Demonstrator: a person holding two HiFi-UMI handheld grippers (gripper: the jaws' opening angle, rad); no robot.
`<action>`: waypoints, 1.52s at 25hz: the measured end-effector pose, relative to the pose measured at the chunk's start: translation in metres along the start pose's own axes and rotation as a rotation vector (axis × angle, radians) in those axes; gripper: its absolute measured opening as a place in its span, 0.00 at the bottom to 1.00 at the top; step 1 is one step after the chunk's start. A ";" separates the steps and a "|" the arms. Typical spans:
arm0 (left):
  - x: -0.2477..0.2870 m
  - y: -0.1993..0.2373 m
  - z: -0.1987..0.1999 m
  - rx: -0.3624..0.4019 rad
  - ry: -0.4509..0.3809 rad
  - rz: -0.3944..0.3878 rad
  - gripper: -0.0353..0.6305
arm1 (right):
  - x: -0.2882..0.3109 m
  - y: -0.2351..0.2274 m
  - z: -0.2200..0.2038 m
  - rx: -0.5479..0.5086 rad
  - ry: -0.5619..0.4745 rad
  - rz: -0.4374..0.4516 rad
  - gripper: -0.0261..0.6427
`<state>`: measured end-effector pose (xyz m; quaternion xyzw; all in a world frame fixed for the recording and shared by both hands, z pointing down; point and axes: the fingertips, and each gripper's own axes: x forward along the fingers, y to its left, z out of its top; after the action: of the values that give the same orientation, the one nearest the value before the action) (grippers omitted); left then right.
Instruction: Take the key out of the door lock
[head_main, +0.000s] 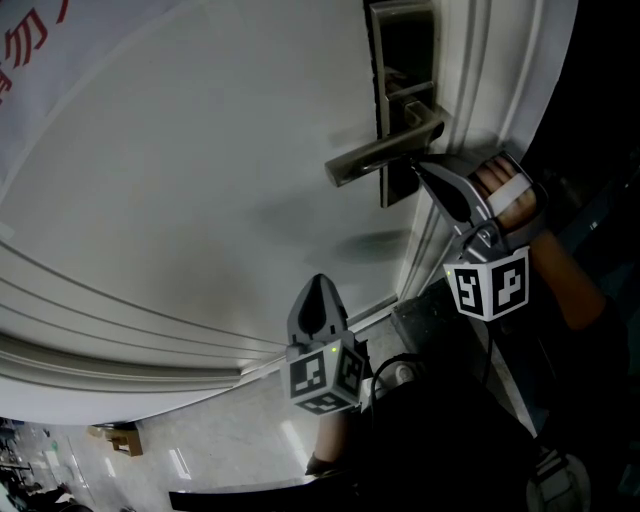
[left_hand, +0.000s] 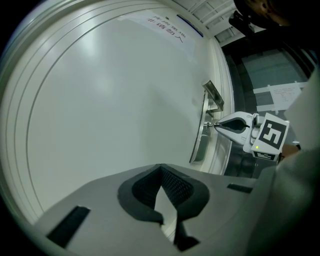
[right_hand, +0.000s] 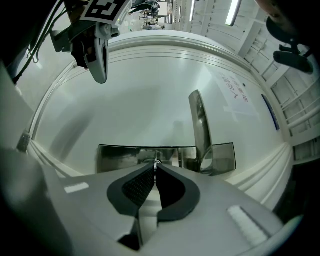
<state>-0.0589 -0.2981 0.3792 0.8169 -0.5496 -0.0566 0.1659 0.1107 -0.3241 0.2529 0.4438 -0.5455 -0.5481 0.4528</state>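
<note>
**Clerk:** Item one, the key?

**Checker:** Small thin silver key, seated in the dark mirror-finish rectangular lock plate on the white panelled door. It sits below the silver lever handle. Only its narrow edge shows, in the right gripper view. In the head view the gripper tip covers it.

**Clerk:** Item two, the right gripper?

**Checker:** Right gripper, grey shell, black ribbed pads. The jaws are pressed together on the key, with the tips right up against the lock plate. A hand holds it near the door's edge. The right marker cube faces the head camera.

**Clerk:** Item three, the left gripper?

**Checker:** Left gripper, same make. The jaws meet at the tips with nothing between them. It points at bare door panel, lower than the handle and well apart from it. I cannot tell whether the tips touch the door. The left marker cube shows a small green light.

**Clerk:** Item four, the handle's attitude?

**Checker:** The lever reaches from the plate away from the door's edge, across the panel. In the right gripper view it stands just beside the jaws, on their right.
</note>
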 end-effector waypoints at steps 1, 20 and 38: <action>0.000 0.000 -0.001 -0.002 0.004 0.003 0.05 | 0.000 0.000 0.000 -0.001 0.000 0.000 0.06; 0.000 0.006 0.000 -0.011 -0.009 0.020 0.05 | 0.000 0.000 0.000 0.000 0.007 0.004 0.06; 0.000 -0.006 -0.004 -0.008 0.009 -0.009 0.05 | -0.007 0.001 0.000 -0.046 -0.004 -0.006 0.06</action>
<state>-0.0522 -0.2954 0.3813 0.8189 -0.5449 -0.0559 0.1715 0.1121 -0.3175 0.2543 0.4337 -0.5325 -0.5628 0.4601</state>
